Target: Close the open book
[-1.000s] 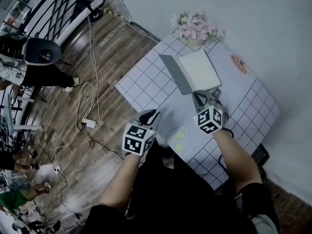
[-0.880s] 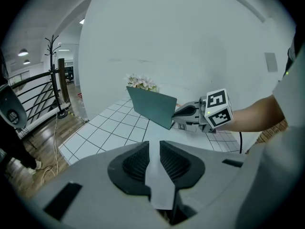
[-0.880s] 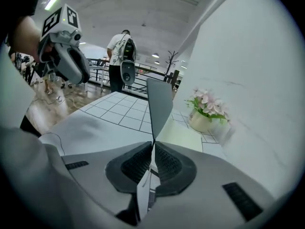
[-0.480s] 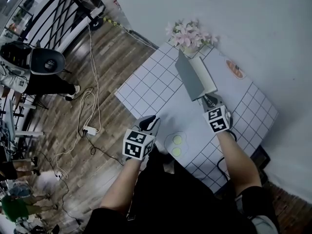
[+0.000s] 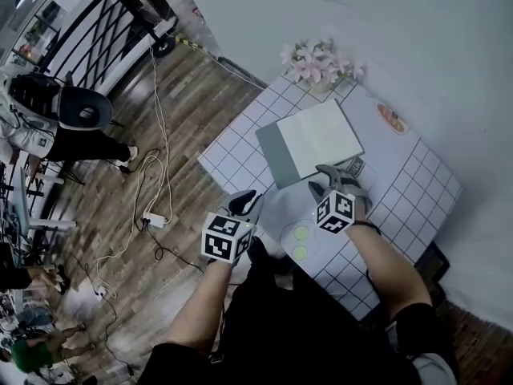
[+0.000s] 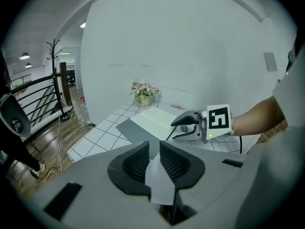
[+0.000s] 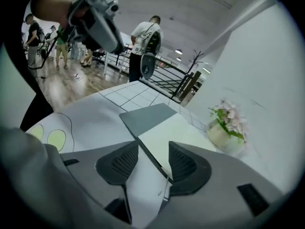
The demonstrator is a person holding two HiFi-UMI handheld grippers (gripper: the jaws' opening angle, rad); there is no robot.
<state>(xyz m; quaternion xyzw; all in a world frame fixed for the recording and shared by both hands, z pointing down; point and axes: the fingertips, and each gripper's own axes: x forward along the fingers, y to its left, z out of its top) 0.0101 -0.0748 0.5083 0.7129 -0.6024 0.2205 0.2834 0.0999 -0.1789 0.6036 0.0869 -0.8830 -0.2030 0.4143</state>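
The book (image 5: 309, 141) lies open on the white grid table (image 5: 232, 147). Its grey cover (image 5: 275, 156) is flat at the left and its white page (image 7: 167, 135) faces up at the right. My right gripper (image 5: 330, 176) hovers just in front of the book's near edge; its jaws are opening. In the right gripper view (image 7: 153, 146) the cover's edge runs between the jaws, and the pads do not press on it. My left gripper (image 5: 244, 202) hangs near the table's front corner, jaws a little apart (image 6: 154, 145) with nothing between them.
A pot of pink flowers (image 5: 319, 61) stands at the table's far edge, beside a small dish (image 5: 393, 119). A mat with two green circles (image 5: 300, 242) lies near me. Cables (image 5: 152, 207) trail over the wooden floor at left, where people stand by a railing.
The grey cover stood lifted in my right gripper, then nearly upright; now it lies flat to the left. My right gripper has let go and drawn back towards me. The left gripper has stayed put.
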